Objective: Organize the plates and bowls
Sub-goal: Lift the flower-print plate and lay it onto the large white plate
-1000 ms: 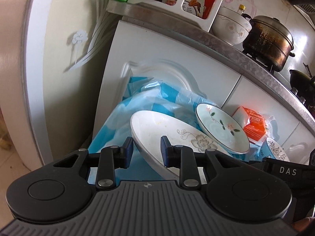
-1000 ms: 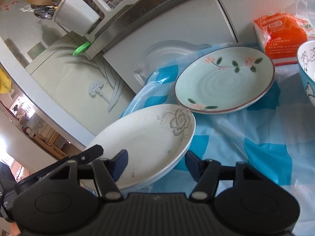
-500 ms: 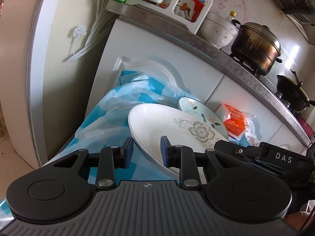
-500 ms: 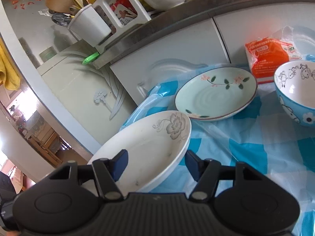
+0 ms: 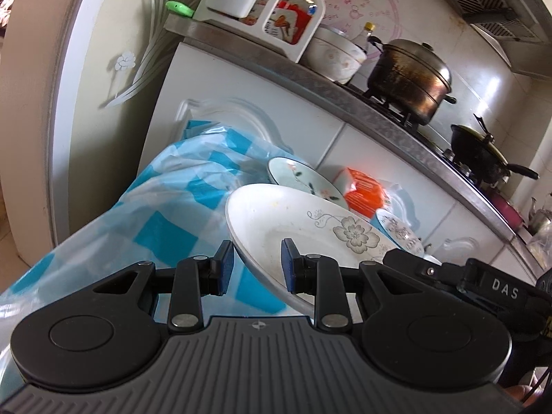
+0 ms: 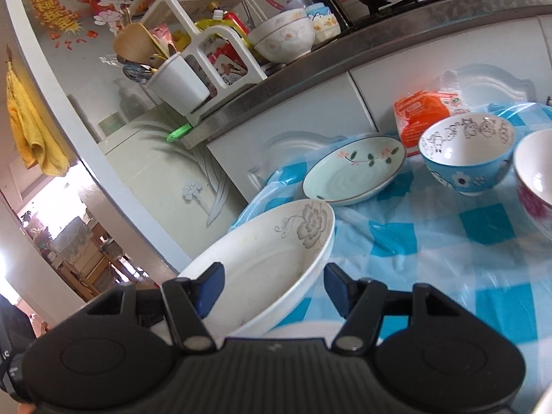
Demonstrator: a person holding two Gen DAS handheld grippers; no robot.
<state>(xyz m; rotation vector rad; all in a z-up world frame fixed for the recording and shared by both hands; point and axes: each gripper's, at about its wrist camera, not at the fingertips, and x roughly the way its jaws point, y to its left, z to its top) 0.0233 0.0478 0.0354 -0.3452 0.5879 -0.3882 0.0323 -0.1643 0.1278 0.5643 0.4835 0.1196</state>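
Where the left wrist camera looks along its fingers, the left gripper (image 5: 256,265) has its two blue pads closed on the rim of the white flowered plate (image 5: 303,227), one pad under the rim and one on the inner face. That plate is tilted and lifted clear of the blue-checked tablecloth (image 5: 172,207), over the cloth's near left edge. Past it, toward the far edge by the white cabinet, the pale green plate (image 5: 293,176) is half hidden, with an orange packet (image 5: 365,188) just beside it. Only this view shows the steel pot (image 5: 407,77) and the black wok (image 5: 479,148) on the counter.

From the right wrist camera, the right gripper (image 6: 274,286) straddles the opposite rim of the white flowered plate (image 6: 269,258); its left pad lies on the inner face, while the right pad stands apart from the rim, so the jaws are not clamped. Only this view shows the green plate whole, the blue bowl (image 6: 465,158) and a white bowl with a pink pattern (image 6: 534,179) near the far right edge.
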